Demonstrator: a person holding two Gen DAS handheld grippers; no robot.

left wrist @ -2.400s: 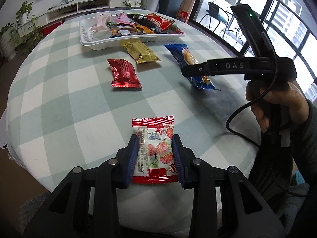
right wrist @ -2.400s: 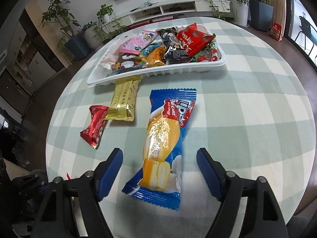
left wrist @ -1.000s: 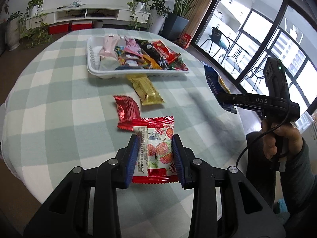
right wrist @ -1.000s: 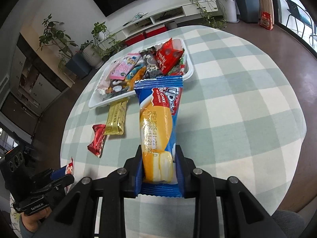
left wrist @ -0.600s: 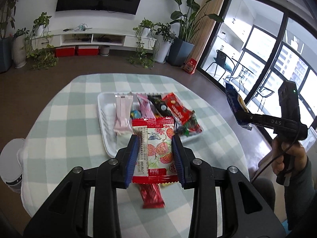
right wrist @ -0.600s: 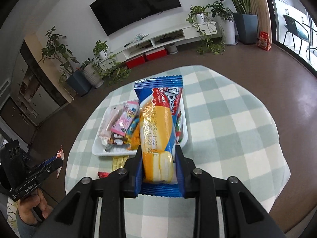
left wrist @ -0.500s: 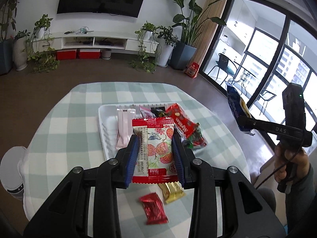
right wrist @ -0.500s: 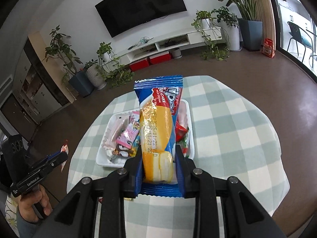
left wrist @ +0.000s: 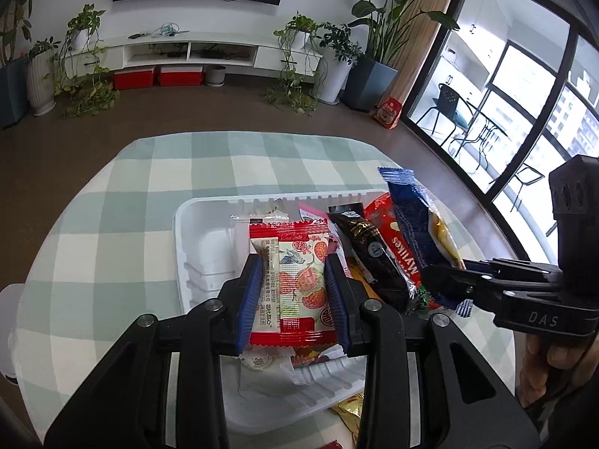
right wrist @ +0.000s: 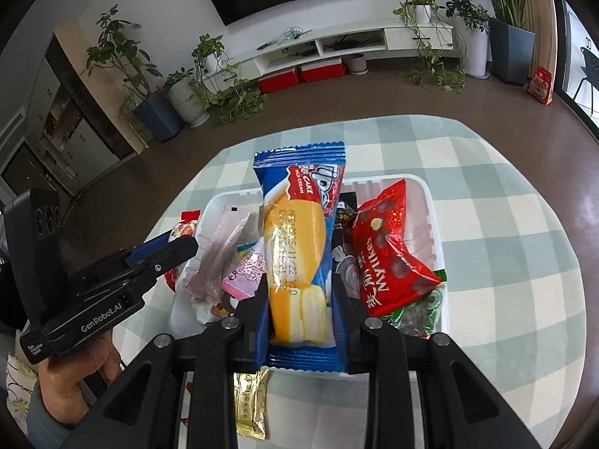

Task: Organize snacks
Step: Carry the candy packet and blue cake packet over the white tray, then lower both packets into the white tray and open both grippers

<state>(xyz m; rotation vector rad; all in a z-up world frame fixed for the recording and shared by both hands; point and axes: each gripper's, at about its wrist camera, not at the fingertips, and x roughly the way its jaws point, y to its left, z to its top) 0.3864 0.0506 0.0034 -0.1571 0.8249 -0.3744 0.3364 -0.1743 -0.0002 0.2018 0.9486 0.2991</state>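
Observation:
My left gripper (left wrist: 295,299) is shut on a red-and-white strawberry snack packet (left wrist: 294,280), held in the air over the white tray (left wrist: 198,247). My right gripper (right wrist: 299,320) is shut on a long blue cake packet (right wrist: 295,247), also over the white tray (right wrist: 430,220). In the left wrist view the right gripper (left wrist: 441,280) comes in from the right with the blue cake packet (left wrist: 415,232) sticking up. In the right wrist view the left gripper (right wrist: 176,247) shows at the left edge of the tray. Several snacks fill the tray, among them a red Mylikes bag (right wrist: 389,258).
A gold packet (right wrist: 251,404) lies on the checked tablecloth (right wrist: 505,254) just in front of the tray. The tray's left part (left wrist: 209,247) is bare white plastic. A person's hand (right wrist: 71,378) holds the left gripper. Floor, plants and a TV shelf lie beyond the round table.
Both grippers have carried their packets forward from the near table edge to above the tray. The tray now lies right beneath them, and the loose gold and red packets have slipped below the fingers.

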